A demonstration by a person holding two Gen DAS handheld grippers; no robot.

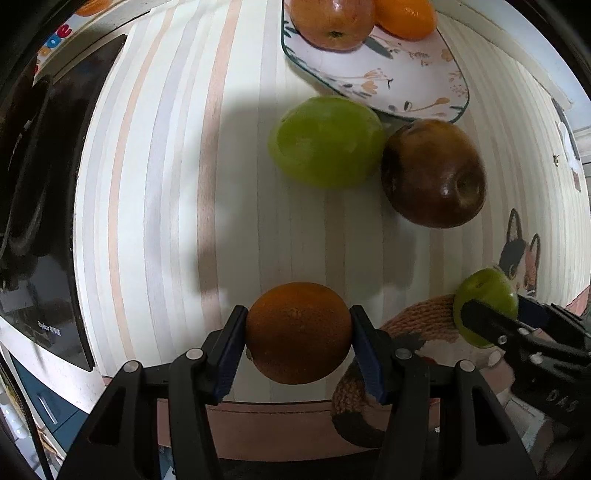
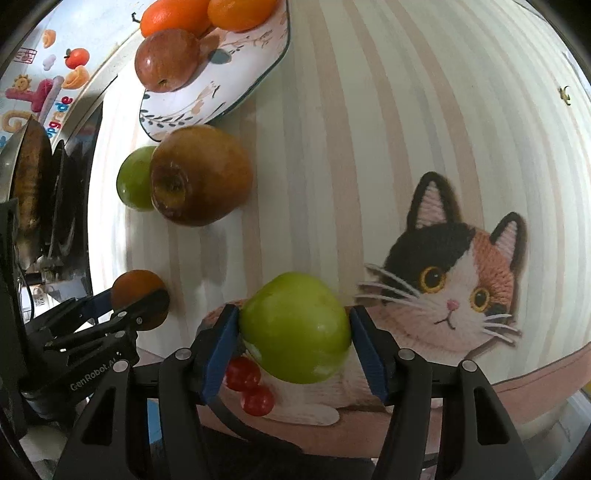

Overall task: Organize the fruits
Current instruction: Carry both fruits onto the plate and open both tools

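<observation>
My left gripper [image 1: 298,334] is shut on an orange [image 1: 298,332] above the striped mat's near edge. It shows at the left of the right wrist view [image 2: 140,301]. My right gripper [image 2: 293,328] is shut on a green apple [image 2: 295,326], also seen at the right of the left wrist view [image 1: 484,306]. A green apple [image 1: 327,140] and a dark brown fruit [image 1: 434,171] lie touching on the mat, just in front of a floral plate [image 1: 406,81]. The plate holds a red apple [image 1: 330,22] and oranges [image 1: 406,16].
The striped mat [image 2: 369,129] carries an embroidered cat [image 2: 454,280]. Two small red cherries [image 2: 249,387] show below the held apple. A black appliance [image 1: 40,206] stands left of the mat. Bare mat lies between the grippers and the loose fruit.
</observation>
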